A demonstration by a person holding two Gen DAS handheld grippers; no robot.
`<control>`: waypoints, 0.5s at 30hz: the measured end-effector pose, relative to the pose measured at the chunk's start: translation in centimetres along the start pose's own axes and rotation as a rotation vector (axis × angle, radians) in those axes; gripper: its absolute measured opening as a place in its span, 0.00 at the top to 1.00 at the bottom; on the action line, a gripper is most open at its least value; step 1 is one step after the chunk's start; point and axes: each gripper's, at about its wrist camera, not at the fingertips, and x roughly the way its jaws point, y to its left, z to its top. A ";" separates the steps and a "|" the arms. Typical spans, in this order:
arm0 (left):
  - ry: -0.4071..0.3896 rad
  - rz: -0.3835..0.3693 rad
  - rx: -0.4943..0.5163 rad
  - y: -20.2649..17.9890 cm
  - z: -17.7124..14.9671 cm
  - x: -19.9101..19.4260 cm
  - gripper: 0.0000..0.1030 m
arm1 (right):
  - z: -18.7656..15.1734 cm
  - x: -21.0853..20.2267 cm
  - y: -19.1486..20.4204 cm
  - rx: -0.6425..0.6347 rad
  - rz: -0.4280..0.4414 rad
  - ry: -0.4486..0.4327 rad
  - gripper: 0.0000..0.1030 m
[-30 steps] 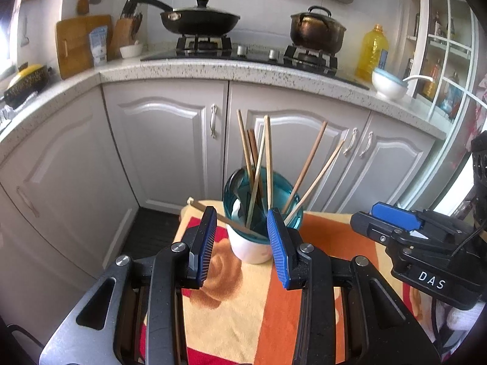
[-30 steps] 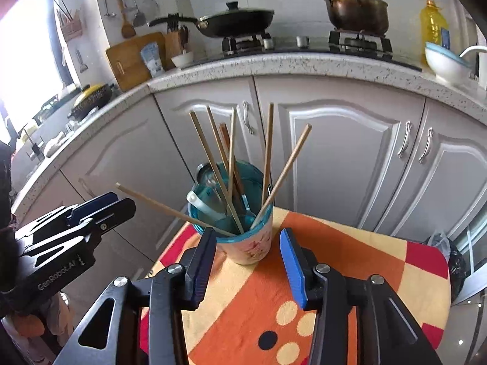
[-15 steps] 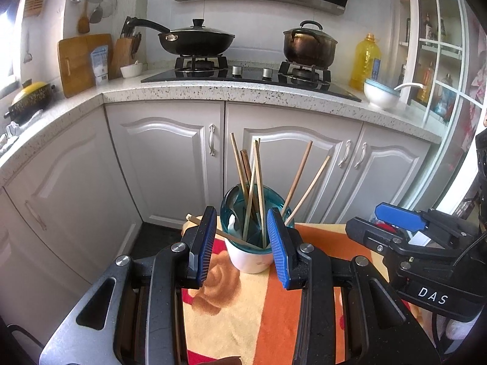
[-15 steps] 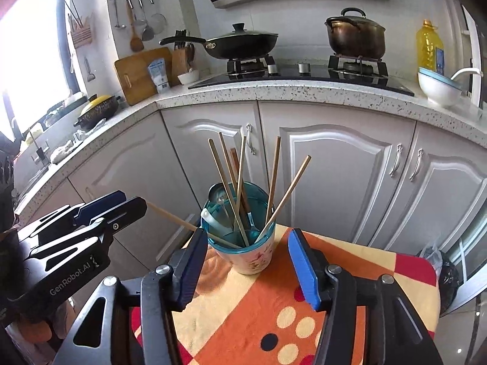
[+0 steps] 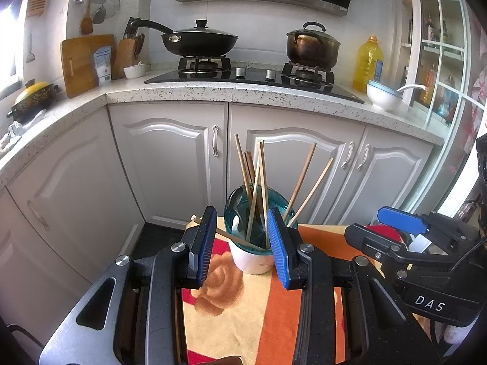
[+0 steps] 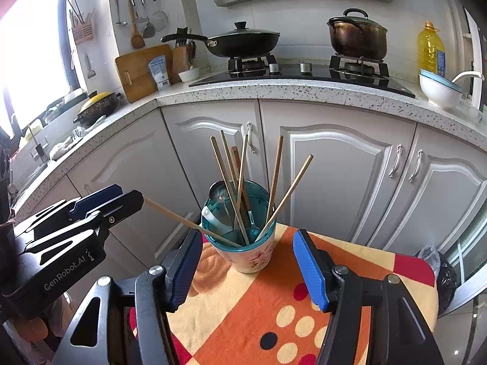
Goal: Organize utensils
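A white cup (image 5: 252, 261) with a teal liner stands on the orange and yellow cloth (image 5: 243, 313). Several wooden chopsticks (image 5: 261, 176) and two spoons stand in it. One chopstick (image 6: 173, 214) leans far out to the left. My left gripper (image 5: 241, 222) is open just short of the cup, and that leaning chopstick crosses behind its left finger untouched. My right gripper (image 6: 247, 237) is open with its jaws still opening. The cup (image 6: 252, 258) stands just beyond its pads with nothing gripped. Each gripper shows in the other's view, the right gripper (image 5: 401, 219) and the left gripper (image 6: 115, 194).
The small clothed table (image 6: 274, 289) stands in front of grey cabinet doors (image 5: 170, 158) under a speckled counter. On the hob are a black pan (image 5: 199, 41) and a pot (image 5: 313, 47). A black bag (image 6: 441, 267) lies on the floor at the right.
The right gripper's jaws have spread wider and it has drawn back and up a little from the cup. The left gripper's gap is the same.
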 end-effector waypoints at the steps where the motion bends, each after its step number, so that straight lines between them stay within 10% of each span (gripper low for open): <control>1: 0.001 0.001 0.000 0.0 0.1 0.1 0.68 | 0.0 0.0 0.0 0.001 0.001 0.001 0.42; 15: 0.008 0.006 0.005 0.0 0.0 0.6 0.68 | -0.1 0.8 0.3 -0.017 -0.003 0.030 0.41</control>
